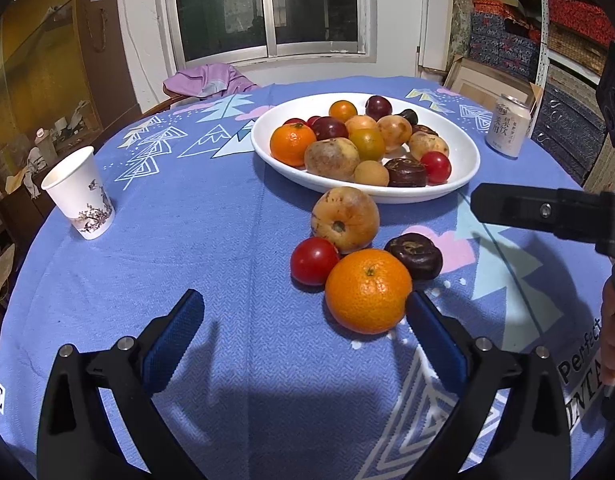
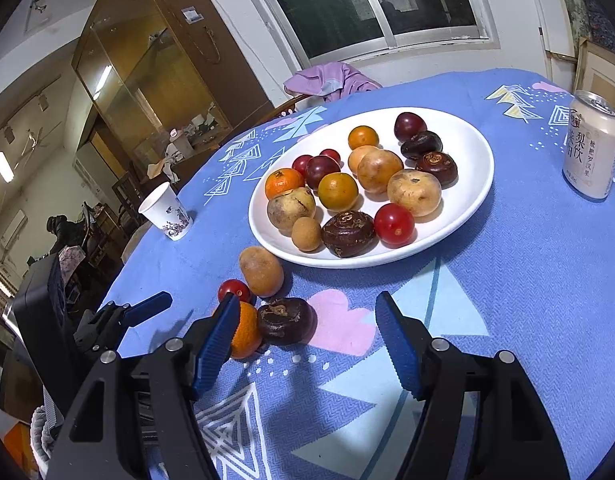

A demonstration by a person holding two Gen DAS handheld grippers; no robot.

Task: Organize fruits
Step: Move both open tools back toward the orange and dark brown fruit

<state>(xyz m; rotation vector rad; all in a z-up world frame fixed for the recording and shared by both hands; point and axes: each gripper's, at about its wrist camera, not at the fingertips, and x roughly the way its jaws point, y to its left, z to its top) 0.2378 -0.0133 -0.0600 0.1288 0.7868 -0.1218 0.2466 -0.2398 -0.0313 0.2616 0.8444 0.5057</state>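
Observation:
A white plate (image 1: 463,148) (image 2: 471,152) holds several fruits. On the blue cloth in front of it lie an orange (image 1: 367,290) (image 2: 247,334), a red tomato (image 1: 314,261) (image 2: 234,289), a tan pear-like fruit (image 1: 344,218) (image 2: 261,271) and a dark water chestnut (image 1: 414,254) (image 2: 285,320). My left gripper (image 1: 303,314) is open and empty; its right pad (image 1: 435,340) is beside the orange. My right gripper (image 2: 307,316) is open and empty, just behind the chestnut and orange; it also shows in the left wrist view (image 1: 547,212).
A paper cup (image 1: 81,194) (image 2: 167,212) stands at the table's left. A drink can (image 1: 509,126) (image 2: 591,144) stands right of the plate. A purple garment (image 1: 207,80) hangs on a chair behind the table.

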